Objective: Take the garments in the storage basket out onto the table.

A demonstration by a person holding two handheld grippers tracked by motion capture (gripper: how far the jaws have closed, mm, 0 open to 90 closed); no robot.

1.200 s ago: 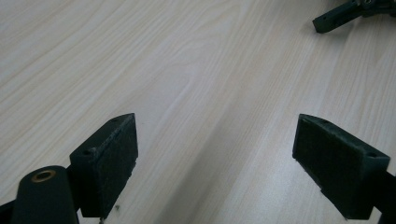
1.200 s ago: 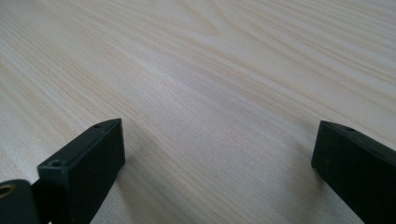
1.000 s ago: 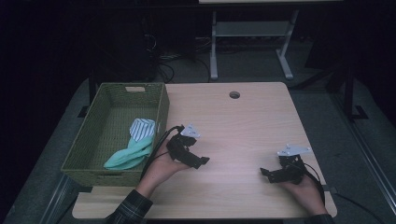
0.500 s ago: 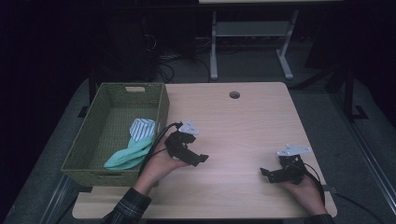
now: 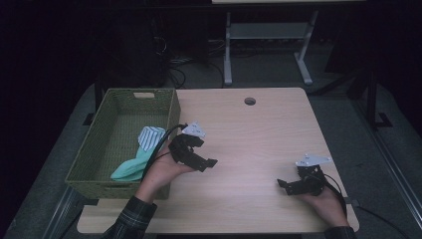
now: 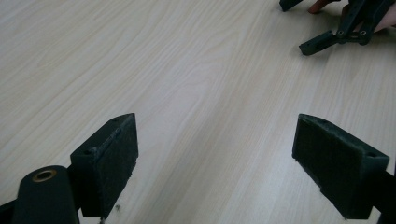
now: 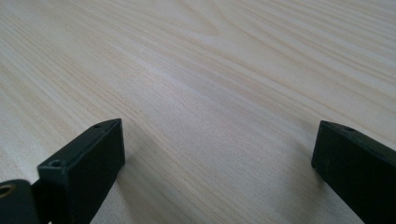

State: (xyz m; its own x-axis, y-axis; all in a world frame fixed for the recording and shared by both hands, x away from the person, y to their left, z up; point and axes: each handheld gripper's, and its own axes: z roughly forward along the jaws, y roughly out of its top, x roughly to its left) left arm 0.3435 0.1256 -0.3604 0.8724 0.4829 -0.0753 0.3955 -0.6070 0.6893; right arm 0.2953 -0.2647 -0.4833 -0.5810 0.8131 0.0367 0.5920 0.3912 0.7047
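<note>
Socks [image 5: 141,153] in basket [image 5: 89,164], frame left; both tools empty.
Left tool [image 5: 198,155] has drifted slightly rightward over worktop [image 5: 259,134], jaws wide; right tool [image 5: 293,185] wide, unmoved.

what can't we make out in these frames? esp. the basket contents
- Cloth items in the green basket, high view: too small and dim to tell what they are; the left gripper's cable crosses them.
- Basket's near inside wall, high view: hidden by its own rim.
- Left gripper and right gripper: jaws stand apart over the bare table; their bases are cut off by the bottom edge.

Dim lab: cables [image 5: 171,59], bare worktable [image 5: 259,129]
</note>
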